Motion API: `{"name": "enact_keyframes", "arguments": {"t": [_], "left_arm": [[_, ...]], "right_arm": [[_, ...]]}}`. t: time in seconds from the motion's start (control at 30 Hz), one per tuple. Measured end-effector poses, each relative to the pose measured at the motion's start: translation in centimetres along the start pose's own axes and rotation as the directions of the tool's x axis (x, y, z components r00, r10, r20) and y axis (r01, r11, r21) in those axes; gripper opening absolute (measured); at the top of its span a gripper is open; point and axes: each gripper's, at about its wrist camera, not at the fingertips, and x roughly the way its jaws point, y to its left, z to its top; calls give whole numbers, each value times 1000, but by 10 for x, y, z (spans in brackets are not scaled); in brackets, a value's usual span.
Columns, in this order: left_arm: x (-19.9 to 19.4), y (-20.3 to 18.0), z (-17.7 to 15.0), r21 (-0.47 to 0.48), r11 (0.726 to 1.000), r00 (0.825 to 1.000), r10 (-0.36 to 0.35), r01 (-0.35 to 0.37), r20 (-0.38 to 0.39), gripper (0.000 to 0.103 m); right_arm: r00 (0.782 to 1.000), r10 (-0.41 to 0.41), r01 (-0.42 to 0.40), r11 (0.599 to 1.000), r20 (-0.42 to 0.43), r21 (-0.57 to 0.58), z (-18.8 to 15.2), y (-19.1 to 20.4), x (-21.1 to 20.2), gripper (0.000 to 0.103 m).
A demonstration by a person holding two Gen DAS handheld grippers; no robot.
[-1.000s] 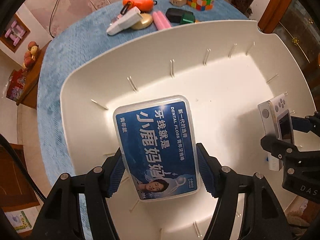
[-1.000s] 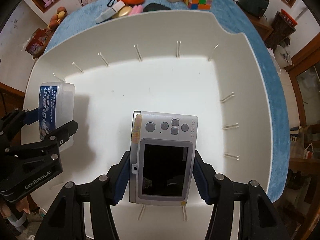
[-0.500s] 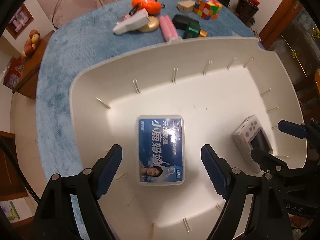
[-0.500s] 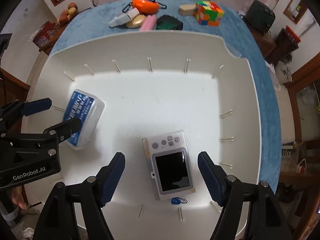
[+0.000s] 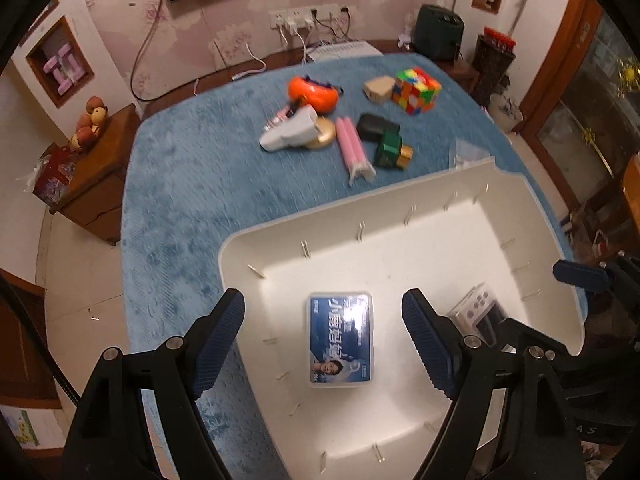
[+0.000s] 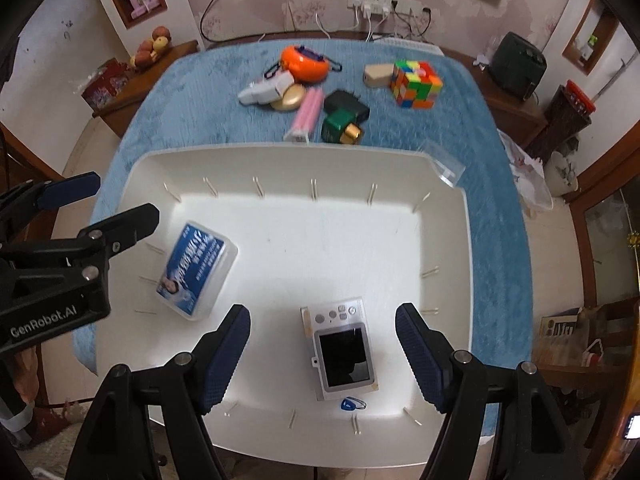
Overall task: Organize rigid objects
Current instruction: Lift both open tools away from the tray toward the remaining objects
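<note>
Both tongs are held released above a white plastic tray, each over one flat-lying item.

The left gripper (image 5: 322, 332) is spread wide over the blue-labelled clear plastic dental floss box (image 5: 341, 339), whose long axis is seen running straight away between the fingers. The right gripper (image 6: 323, 350) is likewise parted over the silver compact camera (image 6: 341, 352), laid screen-up, long axis lengthwise, buttons toward the far rim. Both are seen inside the white tray (image 6: 280, 152) on the blue plush cloth (image 6: 208, 80), where a multicoloured puzzle cube (image 6: 416, 82) is left beyond.
</note>
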Motion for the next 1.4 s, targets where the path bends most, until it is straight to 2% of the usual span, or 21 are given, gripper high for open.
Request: {"name": "enact_keyframes", "arguments": {"t": [0.3,0.87,1.4], "left_arm": [[-24,9,20,-53,998,998,-17,21,58,83],[-48,2,48,-45,998,991,-43,49,124,83],[-39,9,92,-66,998,986,7,4,165,83]], "right_arm": [[998,27,-28,1000,58,7,16,-2,-25,76],[989,38,-43,999,140,27,39,-18,-50,76],[985,18,-36,994,171,102,80,-63,-43,76]]}}
